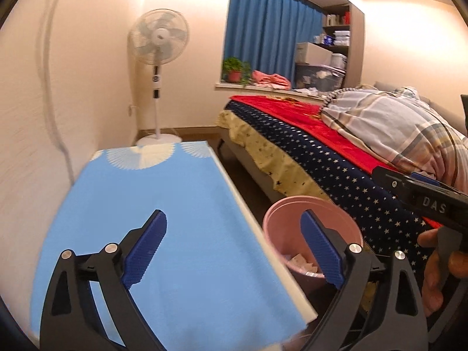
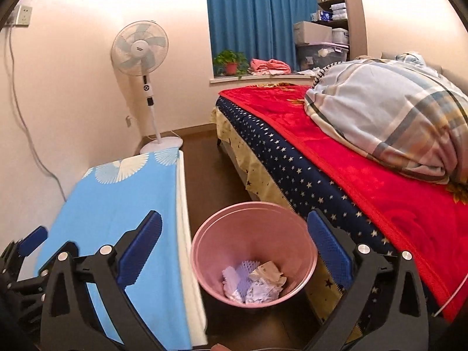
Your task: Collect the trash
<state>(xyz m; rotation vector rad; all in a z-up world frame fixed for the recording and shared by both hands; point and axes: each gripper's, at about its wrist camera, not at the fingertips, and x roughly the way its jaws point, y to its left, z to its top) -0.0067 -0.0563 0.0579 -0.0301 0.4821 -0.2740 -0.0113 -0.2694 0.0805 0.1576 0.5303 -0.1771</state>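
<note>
A pink waste bin (image 2: 254,251) stands on the floor between the blue-covered table (image 2: 111,204) and the bed (image 2: 365,169). Crumpled paper and wrapper trash (image 2: 257,280) lies at its bottom. My right gripper (image 2: 234,228) is open and empty, held above the bin's mouth. My left gripper (image 1: 234,228) is open and empty above the table's (image 1: 163,204) right edge, with the bin (image 1: 295,234) just right of it. The right gripper's body (image 1: 424,196) and the hand holding it show at the right of the left wrist view. The left gripper's fingers (image 2: 32,239) show at the far left of the right wrist view.
A standing fan (image 2: 146,82) is in the corner beyond the table. The bed carries a red blanket and a bundled plaid quilt (image 2: 395,117). A windowsill holds a potted plant (image 2: 229,63) and pink cloth. A cable (image 2: 26,134) hangs down the left wall.
</note>
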